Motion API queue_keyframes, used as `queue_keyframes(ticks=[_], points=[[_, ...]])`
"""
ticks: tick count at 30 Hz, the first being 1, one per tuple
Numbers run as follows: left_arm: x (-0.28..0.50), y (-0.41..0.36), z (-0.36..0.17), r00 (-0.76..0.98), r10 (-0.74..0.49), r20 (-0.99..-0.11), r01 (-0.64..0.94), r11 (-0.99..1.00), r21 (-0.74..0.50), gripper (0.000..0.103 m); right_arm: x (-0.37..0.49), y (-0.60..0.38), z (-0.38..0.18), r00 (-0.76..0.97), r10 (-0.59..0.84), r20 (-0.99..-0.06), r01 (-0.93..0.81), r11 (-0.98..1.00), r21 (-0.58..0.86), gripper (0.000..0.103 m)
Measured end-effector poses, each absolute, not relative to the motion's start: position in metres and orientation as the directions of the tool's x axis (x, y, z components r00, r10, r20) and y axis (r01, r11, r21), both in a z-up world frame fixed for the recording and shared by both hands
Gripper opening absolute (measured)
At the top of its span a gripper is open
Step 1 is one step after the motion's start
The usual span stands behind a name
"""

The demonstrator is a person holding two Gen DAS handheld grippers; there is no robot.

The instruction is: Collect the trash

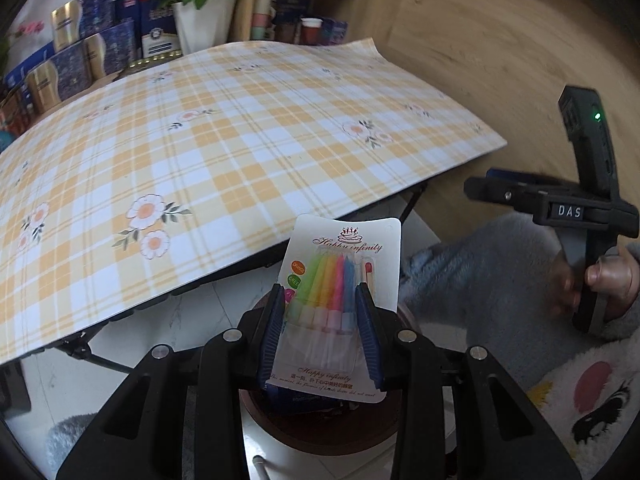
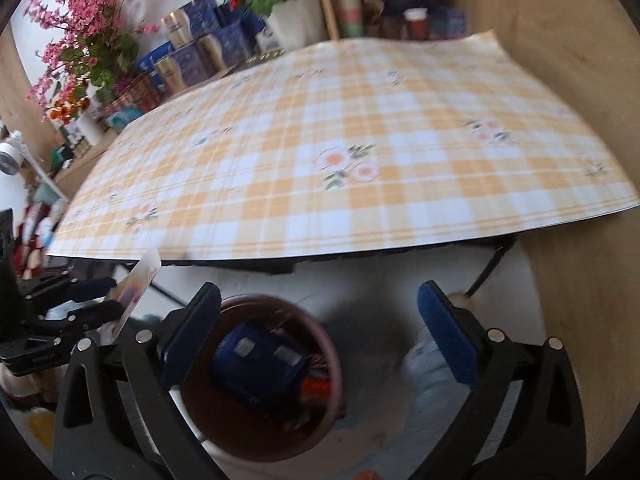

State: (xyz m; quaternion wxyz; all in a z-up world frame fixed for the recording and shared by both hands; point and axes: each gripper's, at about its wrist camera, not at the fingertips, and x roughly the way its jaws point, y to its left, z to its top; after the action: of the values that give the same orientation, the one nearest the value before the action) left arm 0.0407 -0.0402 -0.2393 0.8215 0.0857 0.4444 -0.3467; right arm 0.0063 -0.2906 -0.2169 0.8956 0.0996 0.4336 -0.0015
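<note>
My left gripper (image 1: 322, 300) is shut on a white card pack of coloured birthday candles (image 1: 340, 276) and holds it upright just above a brown round bin (image 1: 320, 428) on the floor. My right gripper (image 2: 318, 312) is open and empty, hovering over the same bin (image 2: 264, 384), which holds a dark blue box (image 2: 256, 364) and some red trash. The candle pack (image 2: 132, 288) and the left gripper show at the left of the right wrist view. The right gripper (image 1: 568, 208) shows at the right of the left wrist view.
A low table with a yellow plaid floral cloth (image 1: 200, 152) stands just beyond the bin. Behind it are blue boxes (image 1: 80, 52), a white pot of red flowers (image 1: 204, 20) and a wooden shelf. Pink flowers (image 2: 84, 28) stand at the left. The floor is white tile.
</note>
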Motion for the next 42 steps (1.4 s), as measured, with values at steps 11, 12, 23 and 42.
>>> queue_keyframes(ticks=[11, 12, 23, 42], points=[[0.050, -0.066, -0.294, 0.243, -0.411, -0.879, 0.645, 0.745, -0.171, 0.036, -0.002, -0.290, -0.232, 0.636, 0.060, -0.770, 0.111, 0.980, 0.168, 0.097], [0.051, -0.068, -0.298, 0.236, -0.401, -0.885, 0.642, 0.748, -0.167, 0.036, -0.002, -0.290, -0.233, 0.632, 0.058, -0.772, 0.112, 0.980, 0.166, 0.097], [0.057, -0.076, -0.320, 0.177, -0.340, -0.924, 0.637, 0.755, -0.156, 0.052, -0.005, -0.288, -0.234, 0.627, 0.059, -0.777, 0.120, 0.978, 0.171, 0.097], [0.061, -0.063, -0.307, 0.243, -0.342, -0.908, 0.585, 0.798, -0.144, 0.083, -0.004, -0.286, -0.237, 0.620, 0.057, -0.783, 0.102, 0.983, 0.153, 0.097]])
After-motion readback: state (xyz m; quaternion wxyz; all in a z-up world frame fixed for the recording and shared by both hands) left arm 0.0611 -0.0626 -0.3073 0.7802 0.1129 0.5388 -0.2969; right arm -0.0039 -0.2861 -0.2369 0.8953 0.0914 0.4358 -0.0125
